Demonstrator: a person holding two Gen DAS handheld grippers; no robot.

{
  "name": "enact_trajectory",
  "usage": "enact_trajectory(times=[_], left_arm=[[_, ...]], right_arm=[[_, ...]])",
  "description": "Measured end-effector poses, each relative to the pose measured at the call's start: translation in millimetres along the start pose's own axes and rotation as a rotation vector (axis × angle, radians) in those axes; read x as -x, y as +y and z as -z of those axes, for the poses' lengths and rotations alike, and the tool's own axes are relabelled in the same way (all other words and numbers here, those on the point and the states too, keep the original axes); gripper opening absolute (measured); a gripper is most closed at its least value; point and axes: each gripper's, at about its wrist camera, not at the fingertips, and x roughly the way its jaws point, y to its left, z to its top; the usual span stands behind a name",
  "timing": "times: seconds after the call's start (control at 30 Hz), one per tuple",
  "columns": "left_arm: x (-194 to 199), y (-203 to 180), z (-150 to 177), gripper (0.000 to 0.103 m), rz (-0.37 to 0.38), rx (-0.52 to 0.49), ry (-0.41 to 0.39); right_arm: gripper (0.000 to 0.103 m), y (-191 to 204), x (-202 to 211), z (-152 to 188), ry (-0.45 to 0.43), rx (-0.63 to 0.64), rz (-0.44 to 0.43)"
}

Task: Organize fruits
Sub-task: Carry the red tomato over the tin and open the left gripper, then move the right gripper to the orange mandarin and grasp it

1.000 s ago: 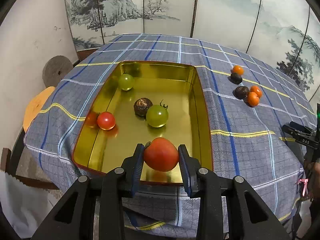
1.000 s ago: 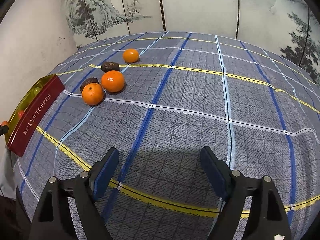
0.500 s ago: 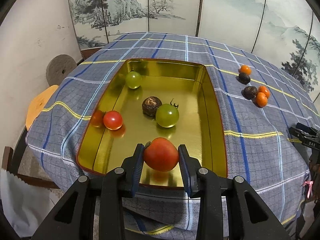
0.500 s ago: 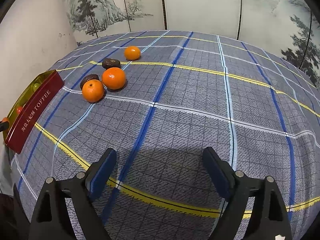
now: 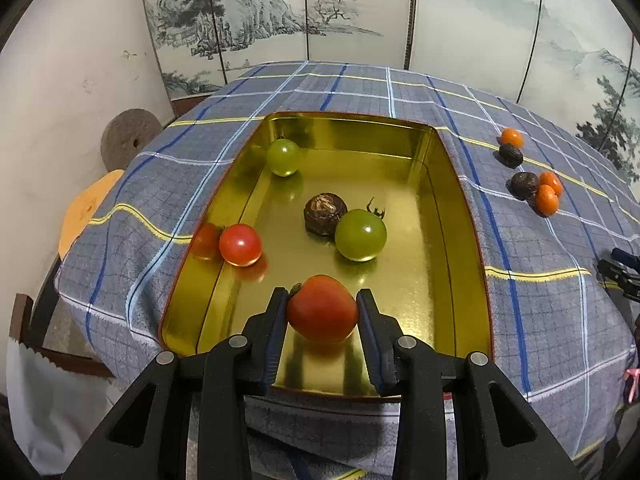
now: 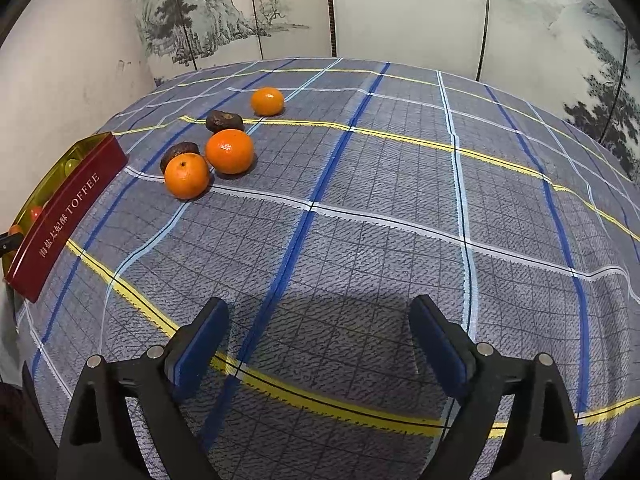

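Tomatoes: four in the tin (image 5: 452, 200) (one clamped by left hand-held gripper (image 5: 322, 312)).

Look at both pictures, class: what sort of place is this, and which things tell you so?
Probably a room in a home: a table under a plaid tablecloth, a painted folding screen behind it, and a gold toffee tin holding fruit.

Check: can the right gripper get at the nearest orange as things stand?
Probably yes. The right gripper has open, empty jaws, and only bare tablecloth lies between it and the nearest orange.
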Motion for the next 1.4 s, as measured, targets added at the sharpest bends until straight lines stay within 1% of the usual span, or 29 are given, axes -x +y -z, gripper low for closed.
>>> enact_trajectory(times=[0.17, 0.6, 0.7, 0.77, 0.87, 0.97, 1.2, 1.3, 1.33, 1.4], left_arm=[[-3, -1, -2, 0.036, -0.026, -0.018, -0.013], [-10, -3, -6, 0.038, -0.046, -0.016, -0.018], [-7, -2, -7, 0.045, -0.058, -0.009, -0.036], [-1, -2, -8, 0.059, -0.066, -0.005, -0.062], [8, -4, -10, 0.067, -0.092, -0.009, -0.108], [15, -5, -13, 0.07, -0.101, -0.011, -0.13], [25, -4, -14, 0.071, -0.107, 0.01, -0.144], [30, -4, -14, 0.071, -0.104, 0.019, -0.146], [33, -3, -13, 0.072, -0.103, 0.024, -0.149], [39, 0, -11, 0.073, -0.097, 0.037, -0.153]], right_arm=[[0.092, 1, -1, 0, 0.001, 0.001, 0.002], [0.093, 1, -2, 1, 0.004, 0.007, 0.006], [0.093, 2, -3, 0, 0.006, 0.012, 0.01], [0.094, 2, -4, 0, 0.007, 0.014, 0.011], [0.097, 2, -5, 0, 0.012, 0.017, 0.015], [0.097, 2, -5, 0, 0.013, 0.019, 0.017], [0.097, 3, -5, 0, 0.012, 0.02, 0.019], [0.097, 6, -6, 0, 0.022, 0.022, 0.045], [0.094, 7, -5, -1, 0.026, 0.011, 0.037], [0.09, 14, 6, -8, 0.002, -0.017, -0.021]])
